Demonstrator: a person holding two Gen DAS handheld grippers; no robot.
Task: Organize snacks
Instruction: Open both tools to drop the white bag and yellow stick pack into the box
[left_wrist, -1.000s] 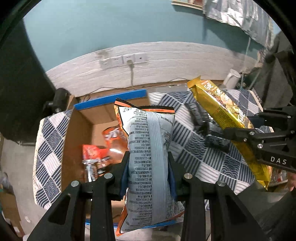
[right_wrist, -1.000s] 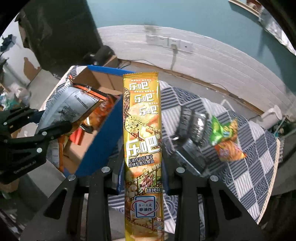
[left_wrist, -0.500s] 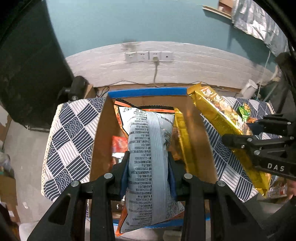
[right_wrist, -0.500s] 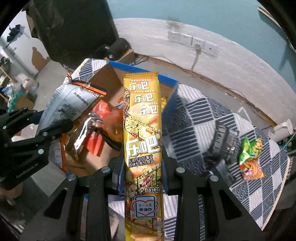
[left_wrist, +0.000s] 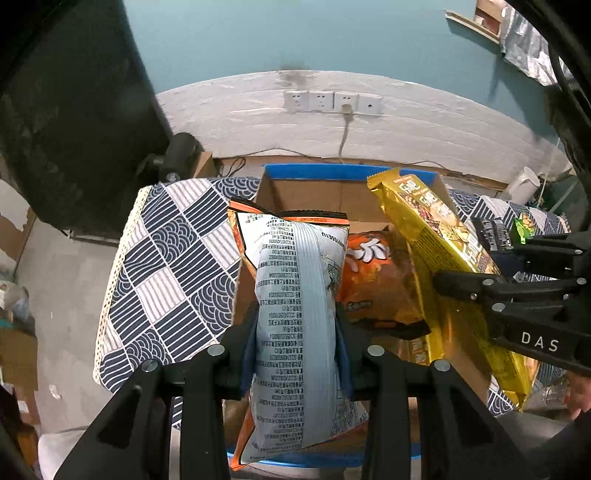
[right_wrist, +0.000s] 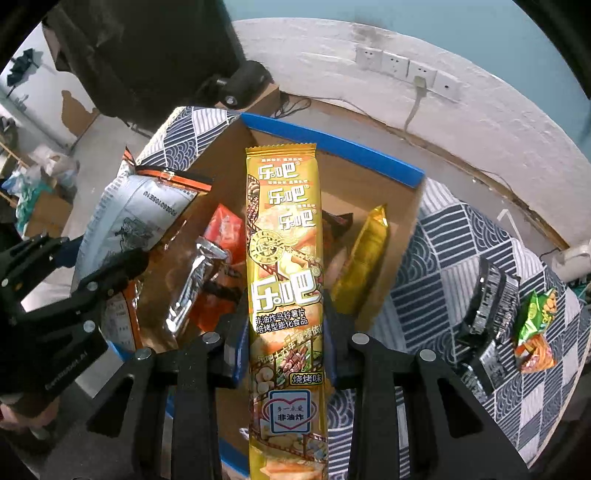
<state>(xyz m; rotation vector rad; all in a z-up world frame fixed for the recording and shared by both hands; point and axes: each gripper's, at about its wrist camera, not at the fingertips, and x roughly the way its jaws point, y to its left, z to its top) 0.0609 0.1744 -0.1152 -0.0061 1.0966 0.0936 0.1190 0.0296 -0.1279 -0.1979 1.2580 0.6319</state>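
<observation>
My left gripper (left_wrist: 295, 336) is shut on a silver-and-orange chip bag (left_wrist: 295, 314) and holds it upright over the left side of an open cardboard box with a blue rim (left_wrist: 314, 171). My right gripper (right_wrist: 284, 332) is shut on a long yellow snack pack (right_wrist: 286, 266) and holds it above the same box (right_wrist: 332, 142). The left gripper and its bag (right_wrist: 144, 206) also show at the left of the right wrist view. The box holds several snack packs: an orange bag (left_wrist: 376, 280), a gold pack (right_wrist: 364, 258), a red pack (right_wrist: 223, 229).
The box stands on a table with a blue-and-white patterned cloth (left_wrist: 173, 258). On the cloth to the right lie black-and-silver packs (right_wrist: 487, 306) and a green-and-orange snack pack (right_wrist: 535, 332). A white wall with sockets (left_wrist: 332, 101) is behind. Bare floor lies to the left.
Both grippers have moved left over the box with their packs still held. The box now lies under both, and the loose packs on the cloth have shifted to the right edge.
</observation>
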